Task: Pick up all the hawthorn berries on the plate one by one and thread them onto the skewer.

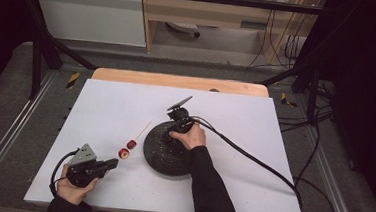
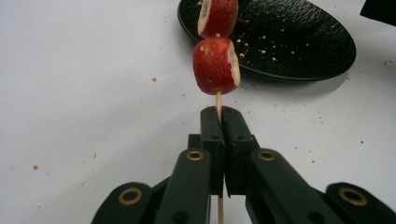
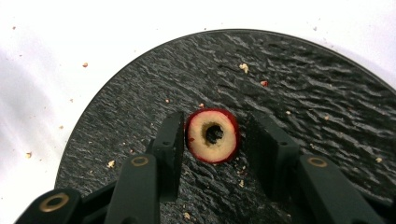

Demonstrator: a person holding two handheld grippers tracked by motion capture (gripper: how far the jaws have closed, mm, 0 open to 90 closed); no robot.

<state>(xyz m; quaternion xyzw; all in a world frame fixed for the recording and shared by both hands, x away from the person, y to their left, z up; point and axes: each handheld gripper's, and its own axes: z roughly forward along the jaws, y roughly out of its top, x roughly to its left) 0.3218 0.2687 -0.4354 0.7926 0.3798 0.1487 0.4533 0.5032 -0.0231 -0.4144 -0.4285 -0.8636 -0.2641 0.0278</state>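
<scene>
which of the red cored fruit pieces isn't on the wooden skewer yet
The red cored fruit piece lying hole-up on the black textured plate, between the right gripper jaws. The other two pieces are threaded on the thin wooden skewer.

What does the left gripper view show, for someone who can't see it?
A black claw pinches a thin skewer with two red fruit slices on it. Behind sits a black plate on a white table.

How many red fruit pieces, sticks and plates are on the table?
Red fruit pieces: 3, two on the stick and one on the plate
Sticks: 1
Black plates: 1
Total: 5
</scene>
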